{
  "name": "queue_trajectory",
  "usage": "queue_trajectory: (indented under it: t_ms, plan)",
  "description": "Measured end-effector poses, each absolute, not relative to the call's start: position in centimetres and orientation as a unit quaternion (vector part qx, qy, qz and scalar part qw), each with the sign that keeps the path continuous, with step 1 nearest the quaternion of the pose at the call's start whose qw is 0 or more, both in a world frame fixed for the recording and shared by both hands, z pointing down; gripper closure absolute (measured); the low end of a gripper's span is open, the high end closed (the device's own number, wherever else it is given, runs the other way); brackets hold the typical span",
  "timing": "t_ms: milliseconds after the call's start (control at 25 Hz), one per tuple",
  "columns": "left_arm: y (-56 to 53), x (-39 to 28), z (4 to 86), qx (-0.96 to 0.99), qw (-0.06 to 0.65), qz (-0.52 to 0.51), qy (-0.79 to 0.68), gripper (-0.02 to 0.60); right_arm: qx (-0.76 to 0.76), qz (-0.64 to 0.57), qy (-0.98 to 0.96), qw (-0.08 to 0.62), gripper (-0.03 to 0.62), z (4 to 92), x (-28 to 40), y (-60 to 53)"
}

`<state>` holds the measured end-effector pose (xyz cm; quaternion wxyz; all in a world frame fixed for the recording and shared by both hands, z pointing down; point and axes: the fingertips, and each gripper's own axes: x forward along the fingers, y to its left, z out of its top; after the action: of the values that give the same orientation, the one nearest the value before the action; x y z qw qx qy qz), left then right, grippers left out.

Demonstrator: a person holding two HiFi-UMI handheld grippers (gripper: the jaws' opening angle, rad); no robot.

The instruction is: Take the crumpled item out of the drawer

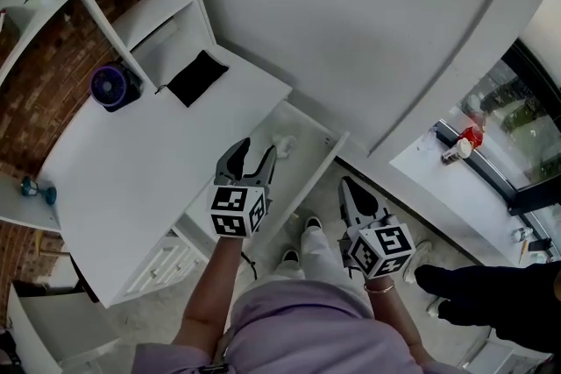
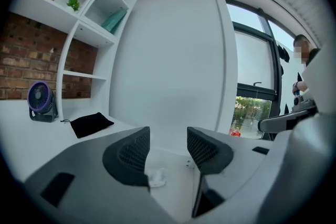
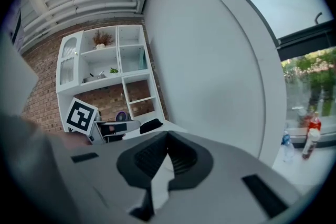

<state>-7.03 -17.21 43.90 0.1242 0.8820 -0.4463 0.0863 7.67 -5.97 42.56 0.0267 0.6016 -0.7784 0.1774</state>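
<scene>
Head view coverage is dominated by the white desk (image 1: 131, 162), on whose far side a purple fan (image 1: 114, 88) and a black pouch (image 1: 197, 76) are set well apart from the work. At the desk's right edge the drawer (image 1: 302, 179) is seen pulled fully out, so that its white floor is laid bare from above and can be reached without anything being shifted. The left gripper (image 1: 256, 149) is held over the near part of the drawer and aimed slightly downward toward the far end. Its jaws are spread wide with nothing pressed between them, which is judged to be a stance made ready for closing round a small, soft target. The right gripper (image 1: 348, 186) is kept to the right of the drawer, outside it, with its jaws brought together on nothing; it appears to be parked out of the way, since one claw should suffice. The crumpled item (image 1: 282, 143) is found on the drawer floor toward the far end, just beyond the left jaws and untouched by them. In the left gripper view it (image 2: 156, 178) is seen low between the jaws, partly covered by the left one. It is small, white and irregularly creased, like wadded paper or tissue, and is barely set off from the white drawer floor.
</scene>
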Motion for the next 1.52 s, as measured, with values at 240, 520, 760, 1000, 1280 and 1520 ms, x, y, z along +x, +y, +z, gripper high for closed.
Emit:
queue_trajectory:
  t_ms: [240, 520, 760, 1000, 1280, 1520]
  plan:
    - [-20.3, -5.5, 46.0, 0.874, 0.136, 0.113, -0.452, 0.374, 0.584, 0.182, -0.791, 0.032, 0.591, 42.8, 8.9, -10.0]
    - [-23.2, -3.9, 48.9, 0.865, 0.141, 0.140, -0.462, 0.374, 0.568, 0.193, -0.799, 0.040, 0.591, 43.9, 10.6, -13.3]
    - [-24.9, -2.7, 52.1, 0.856, 0.152, 0.173, -0.463, 0.374, 0.555, 0.206, -0.805, 0.047, 0.591, 44.9, 11.3, -15.4]
    - [-25.1, -1.8, 56.3, 0.848, 0.174, 0.215, -0.453, 0.374, 0.544, 0.213, -0.810, 0.049, 0.591, 45.6, 11.6, -16.6]
    - [-24.9, -1.0, 61.5, 0.832, 0.206, 0.268, -0.439, 0.373, 0.548, 0.218, -0.806, 0.052, 0.591, 46.0, 12.8, -17.2]
    - [-25.3, -0.3, 65.2, 0.819, 0.220, 0.307, -0.432, 0.373, 0.551, 0.223, -0.802, 0.057, 0.591, 46.5, 13.8, -17.1]
